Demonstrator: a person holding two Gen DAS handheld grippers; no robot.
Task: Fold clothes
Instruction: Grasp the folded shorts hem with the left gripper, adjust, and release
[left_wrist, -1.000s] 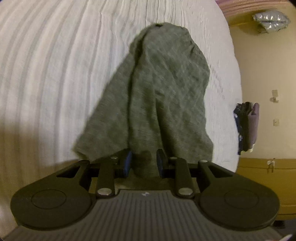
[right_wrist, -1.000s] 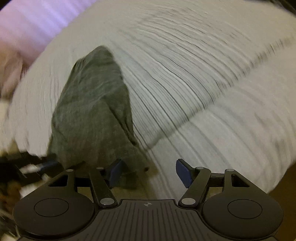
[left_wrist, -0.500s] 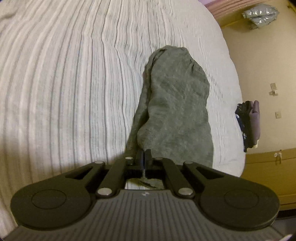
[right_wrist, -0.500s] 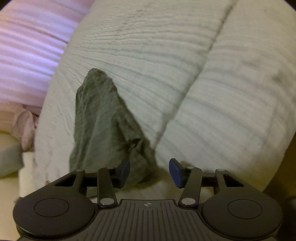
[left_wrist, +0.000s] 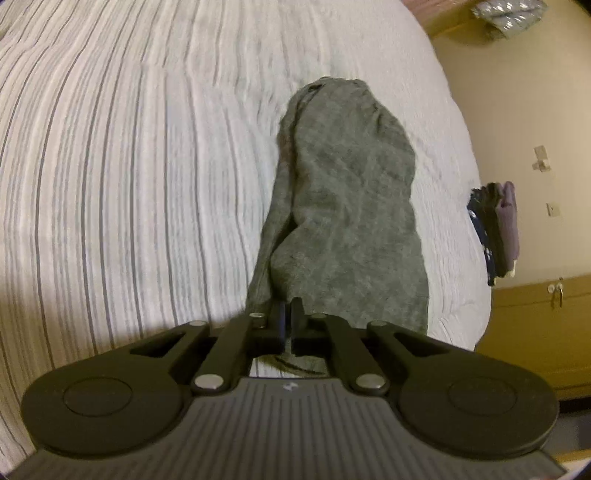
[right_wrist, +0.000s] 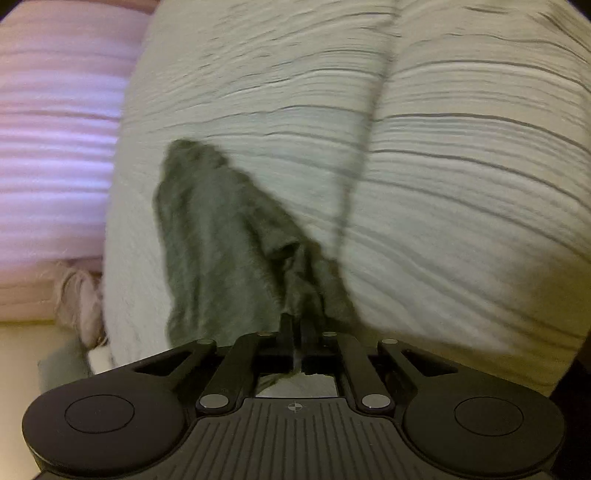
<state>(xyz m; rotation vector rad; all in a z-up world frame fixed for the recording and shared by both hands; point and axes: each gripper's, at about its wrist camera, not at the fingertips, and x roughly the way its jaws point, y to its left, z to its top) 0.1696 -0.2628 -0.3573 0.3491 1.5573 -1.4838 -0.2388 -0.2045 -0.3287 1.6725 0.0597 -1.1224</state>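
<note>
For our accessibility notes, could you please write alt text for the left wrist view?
The left gripper is shut on the near edge of a grey-green garment, which lies stretched away from it across a white striped bedspread. Beyond the bed's right edge, dark clothes hang against a cream wall.

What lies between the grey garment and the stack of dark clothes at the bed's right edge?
In the left wrist view, only bare striped bedspread separates the grey garment from the stack of dark clothes.

Black hand-held gripper (left_wrist: 287, 320), ribbed grey body, silver rivets
</note>
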